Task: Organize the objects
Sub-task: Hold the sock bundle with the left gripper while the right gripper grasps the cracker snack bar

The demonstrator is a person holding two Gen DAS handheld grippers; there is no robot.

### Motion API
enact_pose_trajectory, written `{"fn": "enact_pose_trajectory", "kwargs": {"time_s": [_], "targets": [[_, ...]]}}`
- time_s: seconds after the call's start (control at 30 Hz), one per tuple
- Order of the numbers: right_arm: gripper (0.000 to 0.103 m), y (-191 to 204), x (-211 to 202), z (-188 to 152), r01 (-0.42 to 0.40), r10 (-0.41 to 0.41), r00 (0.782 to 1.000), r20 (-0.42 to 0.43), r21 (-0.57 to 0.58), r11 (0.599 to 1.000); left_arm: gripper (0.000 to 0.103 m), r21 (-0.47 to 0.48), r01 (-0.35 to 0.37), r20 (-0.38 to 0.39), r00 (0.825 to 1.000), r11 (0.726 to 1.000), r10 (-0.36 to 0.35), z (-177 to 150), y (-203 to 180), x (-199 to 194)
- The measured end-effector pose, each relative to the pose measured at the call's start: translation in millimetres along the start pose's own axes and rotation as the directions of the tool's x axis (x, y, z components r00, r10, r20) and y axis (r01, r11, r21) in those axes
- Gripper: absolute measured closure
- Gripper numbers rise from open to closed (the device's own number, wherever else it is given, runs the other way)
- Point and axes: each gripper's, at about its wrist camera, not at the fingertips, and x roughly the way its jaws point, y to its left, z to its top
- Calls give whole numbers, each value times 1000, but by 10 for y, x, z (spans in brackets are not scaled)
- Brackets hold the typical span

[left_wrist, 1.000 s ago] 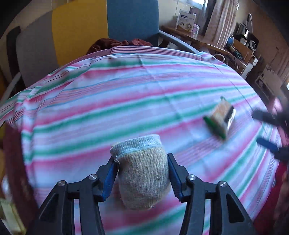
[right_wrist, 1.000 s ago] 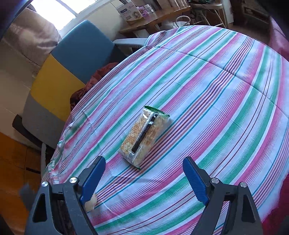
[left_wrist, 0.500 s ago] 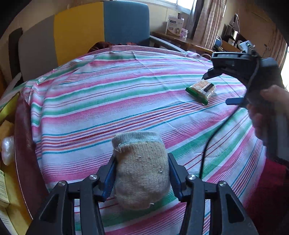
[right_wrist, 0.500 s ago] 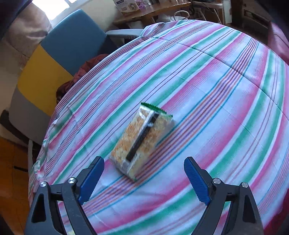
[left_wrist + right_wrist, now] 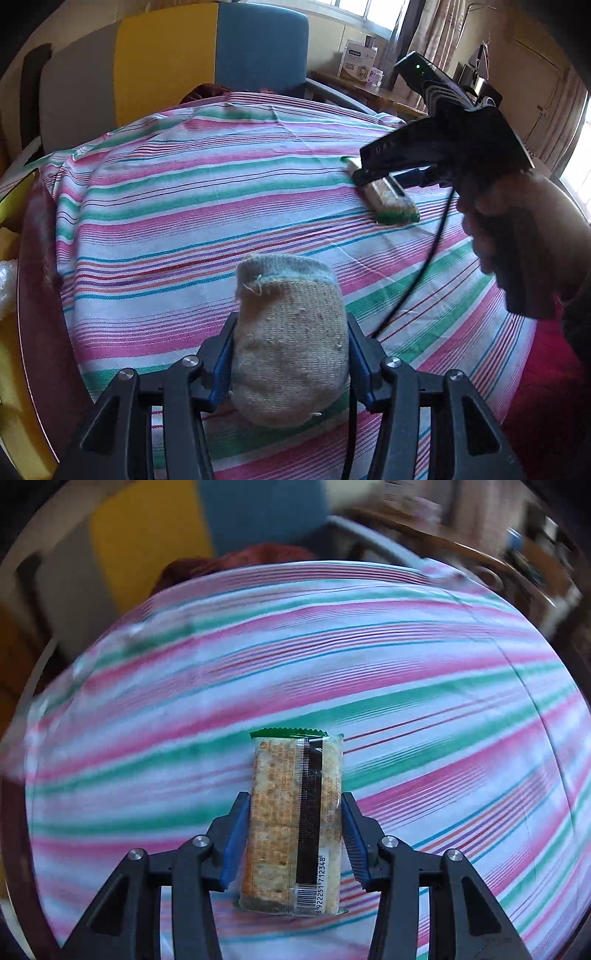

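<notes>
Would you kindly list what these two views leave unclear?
- Left wrist view: the right tongs closing around the cracker packet; their own black body hides the tips.
- Left wrist view: underside of the sock, behind the left tongs.
- Right wrist view: shelf clutter, motion-blurred.

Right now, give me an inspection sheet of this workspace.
Surface: striped cloth over a rounded table.
Job's things: knitted sock and cracker packet.
Clutter: nothing seen on the cloth.
Grippers: left tool shut on the sock; right tool closing, blue pads at both long sides of the packet.
Cables: black cable hangs from the right tool across the cloth.
Surroundings: yellow, blue and grey chair behind the table; white box on a wooden side table; curtains at the window.
</notes>
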Motion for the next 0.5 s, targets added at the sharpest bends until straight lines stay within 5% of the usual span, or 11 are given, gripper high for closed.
{"fn": "enact_pose_trajectory", "kwargs": {"time_s": [0.23, 0.5], "targets": [[55, 194, -174, -504, -53, 37, 994, -100, -162, 985, 50, 4, 13, 8, 1000, 1000, -13, -30, 15, -21], [53, 196, -222, -759, -31, 21, 998, -53, -190, 981, 50, 46, -20, 12, 1000, 999, 19, -30, -23, -5]]}}
